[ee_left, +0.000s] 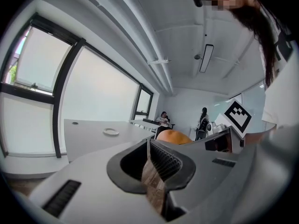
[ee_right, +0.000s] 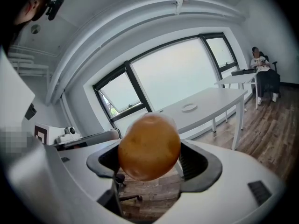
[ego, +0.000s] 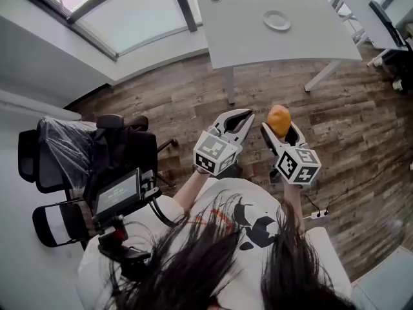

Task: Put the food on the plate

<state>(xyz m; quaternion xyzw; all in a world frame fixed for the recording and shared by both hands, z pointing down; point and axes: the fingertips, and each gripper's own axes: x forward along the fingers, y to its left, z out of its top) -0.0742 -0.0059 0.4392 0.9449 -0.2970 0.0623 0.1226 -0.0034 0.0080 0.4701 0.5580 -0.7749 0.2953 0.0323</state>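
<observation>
Right gripper (ego: 281, 131), jaws tight on both sides of potato (ee_right: 149, 146)

Left gripper (ego: 242, 117): centre of the head view, just left of the middle, pointing up the frame and tilted slightly right.
Left jaws: tips together in the left gripper view (ee_left: 149, 146), nothing between them.
Left marker cube (ego: 215, 152): at the gripper's near end, below the jaws in the frame.
Left forearm (ego: 188, 191): bare, running from lower centre up to the gripper.
Right gripper (ego: 281, 129): just right of the left one, apart from it, pointing up the frame.
Right jaws: clamped on a round orange-brown food (ee_right: 149, 146), one jaw on each side.
Right marker cube (ego: 297, 165): at the gripper's near end.
Right forearm (ego: 292, 202): partly behind hair, reaching up to the gripper.
</observation>
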